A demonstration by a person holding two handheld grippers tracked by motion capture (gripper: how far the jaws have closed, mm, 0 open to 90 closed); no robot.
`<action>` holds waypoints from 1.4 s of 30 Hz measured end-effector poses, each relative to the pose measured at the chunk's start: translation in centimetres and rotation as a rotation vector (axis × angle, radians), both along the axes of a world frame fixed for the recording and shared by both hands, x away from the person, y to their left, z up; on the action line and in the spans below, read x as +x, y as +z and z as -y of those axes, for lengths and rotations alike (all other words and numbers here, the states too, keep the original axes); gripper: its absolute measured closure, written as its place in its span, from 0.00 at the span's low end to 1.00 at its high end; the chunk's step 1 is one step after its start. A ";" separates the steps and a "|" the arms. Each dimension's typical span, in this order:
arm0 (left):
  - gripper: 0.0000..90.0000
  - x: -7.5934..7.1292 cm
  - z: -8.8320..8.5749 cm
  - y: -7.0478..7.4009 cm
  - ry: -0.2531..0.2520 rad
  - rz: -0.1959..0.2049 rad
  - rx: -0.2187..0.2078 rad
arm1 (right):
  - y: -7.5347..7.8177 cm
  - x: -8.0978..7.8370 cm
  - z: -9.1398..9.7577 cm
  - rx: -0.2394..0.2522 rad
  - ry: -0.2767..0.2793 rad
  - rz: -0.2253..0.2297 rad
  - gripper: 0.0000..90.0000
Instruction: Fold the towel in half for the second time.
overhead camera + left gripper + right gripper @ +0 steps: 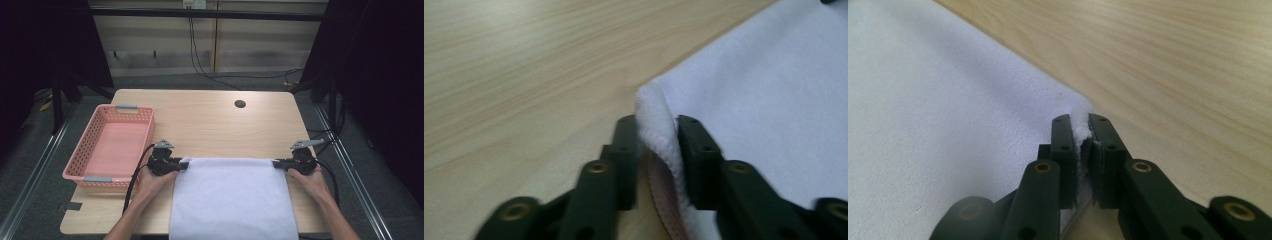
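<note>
Light wood-grain worktop (215, 125) with rounded corners and a round cable hole (240, 104) near its far edge. A pink perforated plastic basket (80, 165) rests at its left; a white towel (232, 200) lies flat, overhanging the near edge.

White towel (235, 197); pink lattice basket (80, 160); pale wood-grain table (210, 125); black tools (184, 165).

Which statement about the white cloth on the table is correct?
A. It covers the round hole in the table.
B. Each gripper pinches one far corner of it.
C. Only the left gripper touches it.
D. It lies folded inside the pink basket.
B: the left gripper has a corner of the white cloth between its jaws, and the right gripper is shut on the other far corner, beside the pink basket.
</note>
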State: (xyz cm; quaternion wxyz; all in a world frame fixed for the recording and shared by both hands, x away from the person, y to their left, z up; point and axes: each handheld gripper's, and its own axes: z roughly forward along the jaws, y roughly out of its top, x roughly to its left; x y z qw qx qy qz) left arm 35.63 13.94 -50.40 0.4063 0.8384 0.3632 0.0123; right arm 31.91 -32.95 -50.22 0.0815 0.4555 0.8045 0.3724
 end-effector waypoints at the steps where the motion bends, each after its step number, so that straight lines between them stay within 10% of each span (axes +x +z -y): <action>1: 0.89 0.0 0.1 0.0 -0.018 -0.012 -0.008 | 0.0 0.0 0.0 0.005 0.000 0.003 0.93; 23: 0.95 -0.6 -0.8 6.5 -0.009 0.099 -0.165 | 5.4 0.2 1.4 0.130 0.000 0.136 0.95; 42: 0.95 4.9 1.0 10.6 0.061 0.193 -0.169 | 9.8 4.5 2.6 0.143 -0.075 0.218 0.95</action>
